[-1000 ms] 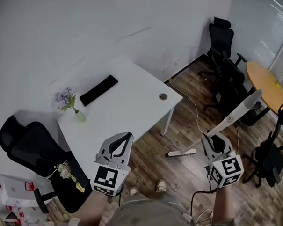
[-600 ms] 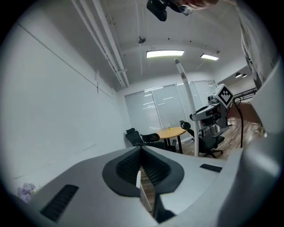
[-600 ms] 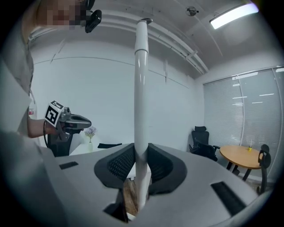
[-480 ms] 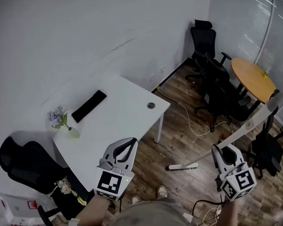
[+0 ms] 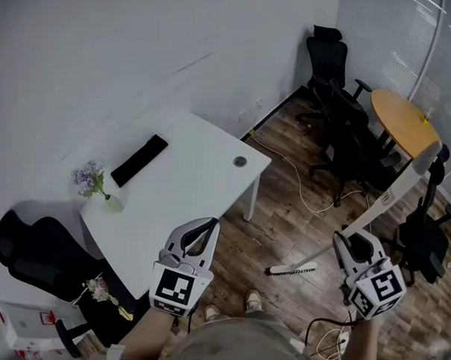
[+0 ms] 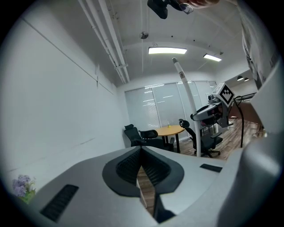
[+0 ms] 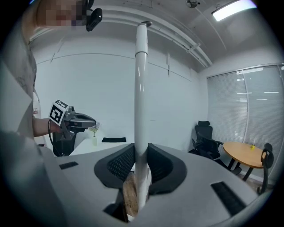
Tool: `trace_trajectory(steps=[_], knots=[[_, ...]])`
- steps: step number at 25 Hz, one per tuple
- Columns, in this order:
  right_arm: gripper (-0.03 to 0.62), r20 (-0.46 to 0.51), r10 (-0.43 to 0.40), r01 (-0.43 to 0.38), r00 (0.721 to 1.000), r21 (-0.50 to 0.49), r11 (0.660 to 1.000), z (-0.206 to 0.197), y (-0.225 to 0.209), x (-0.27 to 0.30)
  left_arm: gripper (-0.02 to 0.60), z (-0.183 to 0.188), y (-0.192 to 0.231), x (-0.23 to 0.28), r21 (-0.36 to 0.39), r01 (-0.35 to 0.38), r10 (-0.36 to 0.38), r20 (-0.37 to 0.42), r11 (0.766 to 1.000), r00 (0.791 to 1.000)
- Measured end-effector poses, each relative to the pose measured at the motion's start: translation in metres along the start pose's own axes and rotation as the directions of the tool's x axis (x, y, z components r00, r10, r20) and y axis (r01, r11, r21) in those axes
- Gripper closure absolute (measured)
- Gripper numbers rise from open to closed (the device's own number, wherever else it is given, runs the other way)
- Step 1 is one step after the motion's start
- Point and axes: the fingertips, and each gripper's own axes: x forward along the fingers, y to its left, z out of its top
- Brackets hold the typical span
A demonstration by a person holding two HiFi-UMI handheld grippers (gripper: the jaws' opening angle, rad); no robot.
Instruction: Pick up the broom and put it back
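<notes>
The broom (image 5: pixel 383 202) has a long white handle that slants up to the right, and its flat white head (image 5: pixel 293 269) rests on the wooden floor. My right gripper (image 5: pixel 350 246) is shut on the handle low down; in the right gripper view the handle (image 7: pixel 141 102) rises straight up between the dark pads (image 7: pixel 159 165). My left gripper (image 5: pixel 204 232) hovers by the front edge of the white desk (image 5: pixel 196 192), jaws together with nothing between them. From the left gripper view the broom handle (image 6: pixel 188 104) and the right gripper (image 6: pixel 215 108) show at the right.
The white desk carries a black keyboard (image 5: pixel 139 161) and a small vase of purple flowers (image 5: pixel 91 181). Black office chairs (image 5: pixel 346 125) and a round wooden table (image 5: pixel 403 121) stand at the right. A white cable (image 5: pixel 304 187) trails over the floor. Another black chair (image 5: pixel 35 258) is at the left.
The view has shifted, and the right gripper with the broom handle has moved slightly right and up. The broom head stays on the floor. Both grippers keep their jaws as before.
</notes>
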Motion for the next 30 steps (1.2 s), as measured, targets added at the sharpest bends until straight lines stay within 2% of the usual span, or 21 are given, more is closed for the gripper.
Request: trace_trajectory(steps=[7, 11, 14, 19, 24, 30], knots=[[0.488, -0.018, 0.104, -0.105, 0.994, -0.048, 0.993, 0.000, 0.011, 0.034, 0.565, -0.022, 0.022, -0.011, -0.038, -0.075, 0.073, -0.046, 0.996, 0.996], [0.488, -0.027, 0.218, -0.220, 0.975, -0.068, 0.973, -0.007, 0.018, 0.059, 0.565, -0.042, 0.028, -0.019, -0.061, -0.138, 0.132, -0.097, 0.988, 0.986], [0.488, -0.049, 0.317, -0.320, 0.947, -0.087, 0.944, -0.018, 0.030, 0.084, 0.565, -0.060, 0.034, -0.025, -0.081, -0.179, 0.167, -0.142, 0.980, 0.976], [0.488, -0.112, 0.422, -0.432, 0.900, -0.098, 0.896, -0.046, 0.058, 0.127, 0.565, -0.096, 0.040, -0.036, -0.112, -0.255, 0.228, -0.210, 0.960, 0.951], [0.488, -0.184, 0.520, -0.545, 0.834, -0.133, 0.828, -0.085, 0.098, 0.164, 0.565, -0.139, 0.042, -0.054, -0.163, -0.341, 0.284, -0.297, 0.926, 0.912], [0.488, -0.268, 0.598, -0.647, 0.756, -0.163, 0.745, -0.136, 0.143, 0.200, 0.565, -0.187, 0.046, -0.077, -0.173, -0.427, 0.339, -0.385, 0.887, 0.859]])
